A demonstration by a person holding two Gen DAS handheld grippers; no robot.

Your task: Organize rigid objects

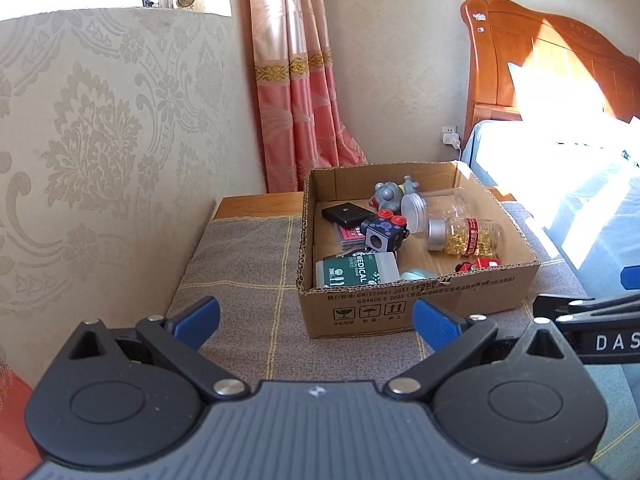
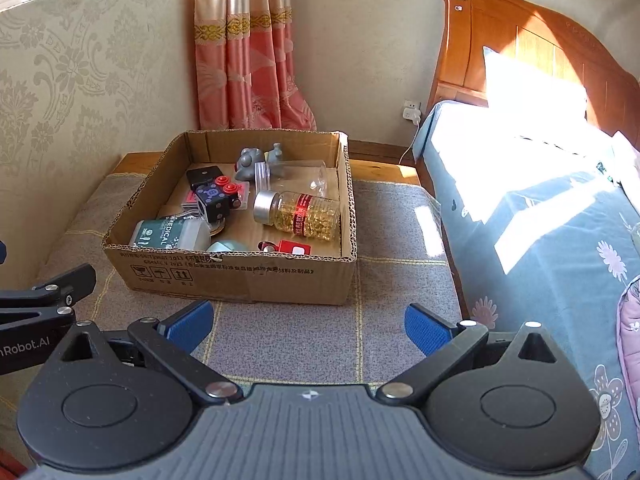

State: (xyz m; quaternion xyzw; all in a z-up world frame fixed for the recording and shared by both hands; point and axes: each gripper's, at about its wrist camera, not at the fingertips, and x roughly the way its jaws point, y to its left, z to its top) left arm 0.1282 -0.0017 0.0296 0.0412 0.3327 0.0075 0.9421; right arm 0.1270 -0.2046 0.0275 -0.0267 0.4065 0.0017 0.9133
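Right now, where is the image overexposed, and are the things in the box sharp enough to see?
Left wrist view: sunlight blows out the bed; the cardboard box contents stay sharp. Right wrist view: the same glare on the bed, the pill bottle is clear, and fisheye bends the edges.

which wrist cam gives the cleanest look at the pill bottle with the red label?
Right wrist. The pill bottle lies on its side in the cardboard box, silver cap to label in full view. The left wrist view shows the bottle too, but smaller, and its far end is washed out by sunlight.
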